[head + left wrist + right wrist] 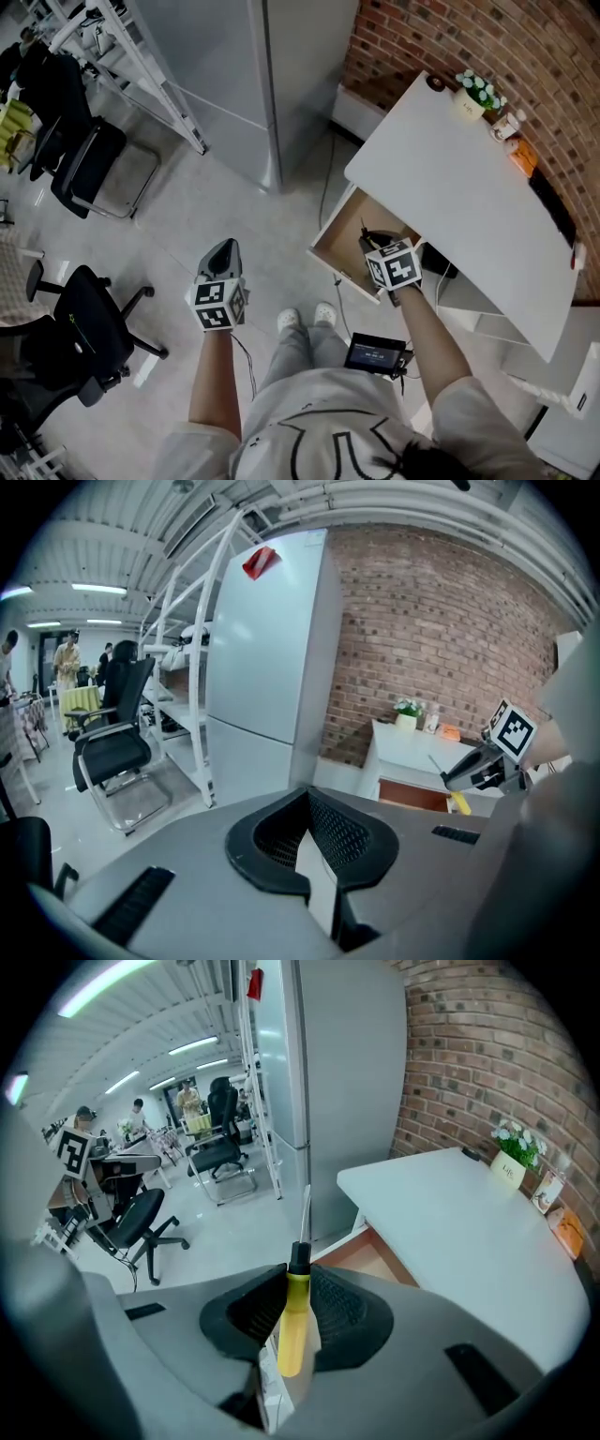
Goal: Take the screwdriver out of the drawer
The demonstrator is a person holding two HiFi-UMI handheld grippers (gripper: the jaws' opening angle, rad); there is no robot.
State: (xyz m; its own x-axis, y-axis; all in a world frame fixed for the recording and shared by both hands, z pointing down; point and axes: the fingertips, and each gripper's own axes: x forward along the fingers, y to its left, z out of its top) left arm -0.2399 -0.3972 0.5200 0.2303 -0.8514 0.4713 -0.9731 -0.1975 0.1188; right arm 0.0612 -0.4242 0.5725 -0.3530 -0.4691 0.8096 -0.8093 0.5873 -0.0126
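My right gripper [372, 242] is shut on a screwdriver [292, 1324] with a yellow handle. Its thin metal shaft [305, 1215] points forward, past the jaws. In the head view the gripper hangs above the open wooden drawer [339, 246] under the white desk [469, 206], with the shaft [364, 231] sticking out over the drawer. The left gripper view shows the same yellow handle [460, 803] above the drawer [412, 796]. My left gripper [223, 251] hangs over the floor, left of the drawer. Its jaws are together with nothing between them.
A tall grey fridge [272, 84] stands left of the desk, against a brick wall [441, 42]. A potted plant [478, 91] and small items sit at the desk's far end. Black office chairs [89, 323] stand at the left, a white rack [141, 66] behind them.
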